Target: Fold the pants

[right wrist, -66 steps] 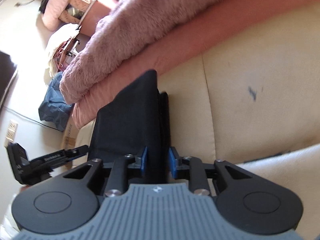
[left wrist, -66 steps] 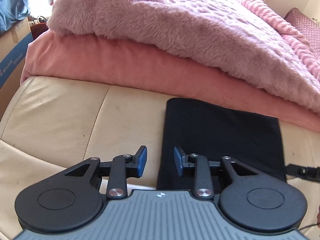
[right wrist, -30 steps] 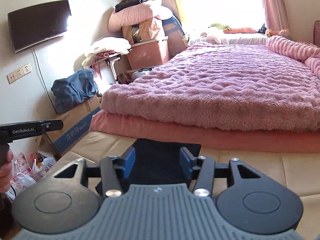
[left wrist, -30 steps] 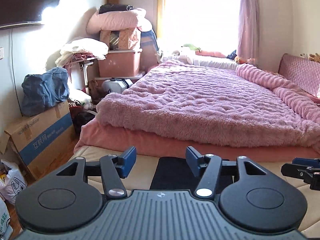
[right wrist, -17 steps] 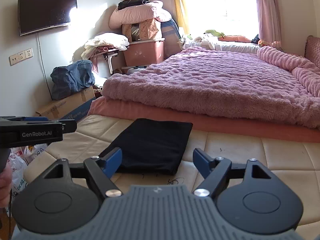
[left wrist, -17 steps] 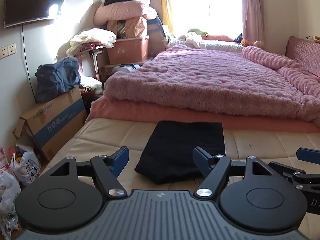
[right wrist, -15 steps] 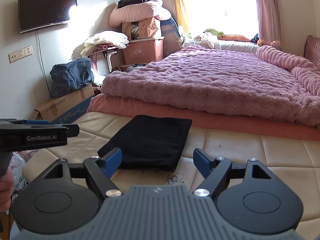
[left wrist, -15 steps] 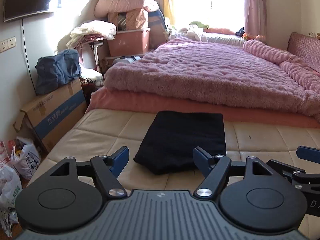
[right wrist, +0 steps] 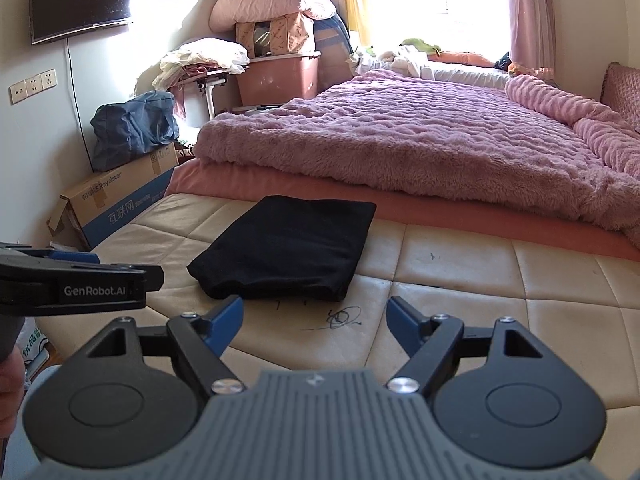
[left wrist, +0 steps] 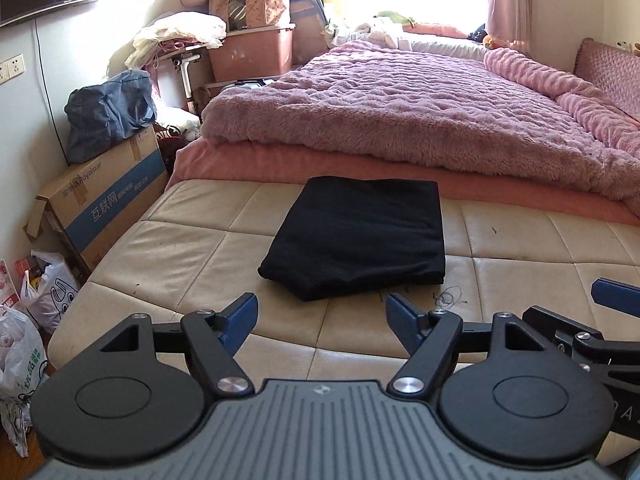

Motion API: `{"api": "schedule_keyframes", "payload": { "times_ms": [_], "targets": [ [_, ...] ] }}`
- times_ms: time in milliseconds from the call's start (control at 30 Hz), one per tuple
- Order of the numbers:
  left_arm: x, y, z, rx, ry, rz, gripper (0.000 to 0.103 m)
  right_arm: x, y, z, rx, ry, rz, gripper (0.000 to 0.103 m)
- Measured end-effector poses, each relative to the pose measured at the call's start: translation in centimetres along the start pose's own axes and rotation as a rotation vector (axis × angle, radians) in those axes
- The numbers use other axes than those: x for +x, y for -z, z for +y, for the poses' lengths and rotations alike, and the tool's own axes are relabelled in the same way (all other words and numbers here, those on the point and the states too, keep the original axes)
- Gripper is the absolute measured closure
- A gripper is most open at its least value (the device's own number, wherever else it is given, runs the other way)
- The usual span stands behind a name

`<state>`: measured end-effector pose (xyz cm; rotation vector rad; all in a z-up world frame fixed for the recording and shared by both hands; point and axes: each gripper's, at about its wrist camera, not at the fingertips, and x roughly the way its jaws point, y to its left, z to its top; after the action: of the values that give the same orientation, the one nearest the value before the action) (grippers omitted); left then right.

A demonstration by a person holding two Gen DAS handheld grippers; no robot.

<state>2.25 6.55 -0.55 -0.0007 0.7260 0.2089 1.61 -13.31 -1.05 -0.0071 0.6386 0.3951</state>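
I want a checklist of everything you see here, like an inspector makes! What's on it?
Surface: cream quilted leather cushion, pen scribbles near the front.
Job's things: black folded pants lying flat, held by nothing.
Clutter: nothing seen on the cushion.
Grippers: left gripper and right gripper, jaws open and empty, just been opening.
Cables: black wall cord under the television.
Surroundings: fluffy pink blanket, cardboard box, blue bag.

Both wrist views face folded pants (left wrist: 356,236), bed (right wrist: 420,148).
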Motion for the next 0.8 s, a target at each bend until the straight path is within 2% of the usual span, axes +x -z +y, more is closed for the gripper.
{"api": "schedule_keyframes", "payload": {
  "times_ms": [233, 800],
  "targets": [
    [-0.13, 0.01, -0.13, 0.003, -0.001, 0.003, 0.017, -0.54, 0.11, -0.17, 0.009, -0.007, -0.007, 0.025],
    [0.00, -0.13, 0.01, -0.002, -0.001, 0.007, 0.017, -0.66, 0.16, -0.13, 0.002, 0.003, -0.009, 0.024]
  ]
}}
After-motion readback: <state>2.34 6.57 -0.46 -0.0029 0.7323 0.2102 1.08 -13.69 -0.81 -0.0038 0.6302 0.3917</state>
